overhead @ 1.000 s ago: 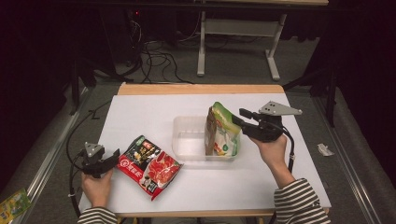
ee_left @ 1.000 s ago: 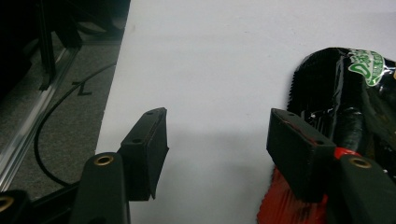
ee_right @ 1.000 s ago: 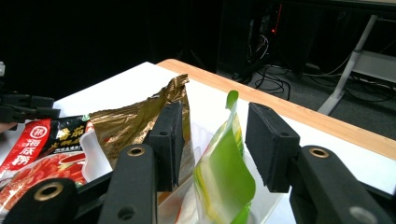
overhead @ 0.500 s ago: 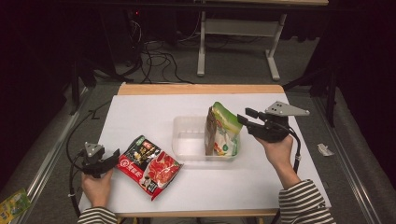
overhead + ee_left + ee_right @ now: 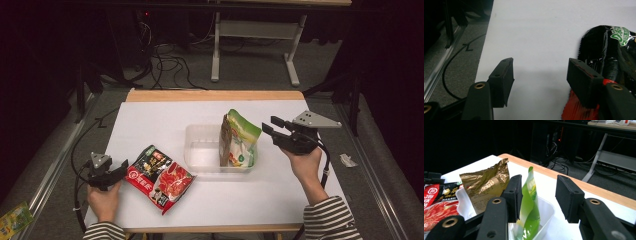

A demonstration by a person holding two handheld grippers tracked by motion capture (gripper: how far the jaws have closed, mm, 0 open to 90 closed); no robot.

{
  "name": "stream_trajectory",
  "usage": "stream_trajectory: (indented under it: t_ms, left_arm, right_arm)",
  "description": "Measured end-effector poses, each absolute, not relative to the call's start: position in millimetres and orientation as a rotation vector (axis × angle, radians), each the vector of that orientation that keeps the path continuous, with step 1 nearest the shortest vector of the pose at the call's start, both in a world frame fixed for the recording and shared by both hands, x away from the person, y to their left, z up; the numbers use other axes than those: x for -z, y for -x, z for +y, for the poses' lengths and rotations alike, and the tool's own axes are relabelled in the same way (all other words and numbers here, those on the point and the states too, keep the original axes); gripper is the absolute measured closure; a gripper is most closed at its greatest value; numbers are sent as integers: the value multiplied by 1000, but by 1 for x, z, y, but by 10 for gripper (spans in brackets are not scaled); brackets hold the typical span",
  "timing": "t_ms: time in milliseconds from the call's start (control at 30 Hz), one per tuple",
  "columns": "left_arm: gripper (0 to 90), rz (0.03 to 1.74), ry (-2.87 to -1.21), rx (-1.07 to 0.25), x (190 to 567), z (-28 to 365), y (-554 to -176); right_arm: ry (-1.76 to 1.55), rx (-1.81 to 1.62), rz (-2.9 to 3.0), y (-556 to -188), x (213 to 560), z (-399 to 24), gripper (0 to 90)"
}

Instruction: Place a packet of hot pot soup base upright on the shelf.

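A green snack pouch (image 5: 244,141) stands upright in the right end of a clear plastic tub (image 5: 202,150), with a gold-brown crumpled face (image 5: 225,142) on its left side. My right gripper (image 5: 268,127) hovers just right of the pouch, open and apart from it. In the right gripper view the green pouch (image 5: 530,205) stands beyond the gap of my right gripper (image 5: 540,192). A red and black pouch (image 5: 160,177) lies flat near the front left. My left gripper (image 5: 122,167) is open at its left edge, and in the left gripper view that gripper (image 5: 540,75) has its right jaw over the pouch (image 5: 609,47).
The white table (image 5: 165,120) has a wooden strip (image 5: 215,95) along its far edge. Cables (image 5: 165,62) and a desk frame (image 5: 250,30) lie on the floor beyond. A small green packet (image 5: 15,220) lies on the floor at the front left.
My right gripper has drifted a little to the right, away from the green pouch, with its jaws still apart. The left gripper and the red pouch have stayed put.
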State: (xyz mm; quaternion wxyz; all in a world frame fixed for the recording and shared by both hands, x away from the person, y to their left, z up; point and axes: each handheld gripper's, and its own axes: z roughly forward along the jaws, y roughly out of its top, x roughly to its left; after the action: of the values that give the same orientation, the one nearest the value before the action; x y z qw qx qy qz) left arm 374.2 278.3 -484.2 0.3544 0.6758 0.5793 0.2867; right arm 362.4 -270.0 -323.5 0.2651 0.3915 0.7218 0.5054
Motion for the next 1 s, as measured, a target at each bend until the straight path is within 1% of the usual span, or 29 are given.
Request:
stream_trajectory:
  t_ms: [1000]
  left_arm:
    - [388, 1496, -1745, -742, 484, 278, -374]
  right_arm:
    - [-1115, -1358, 1862, -347, 327, -308, 568]
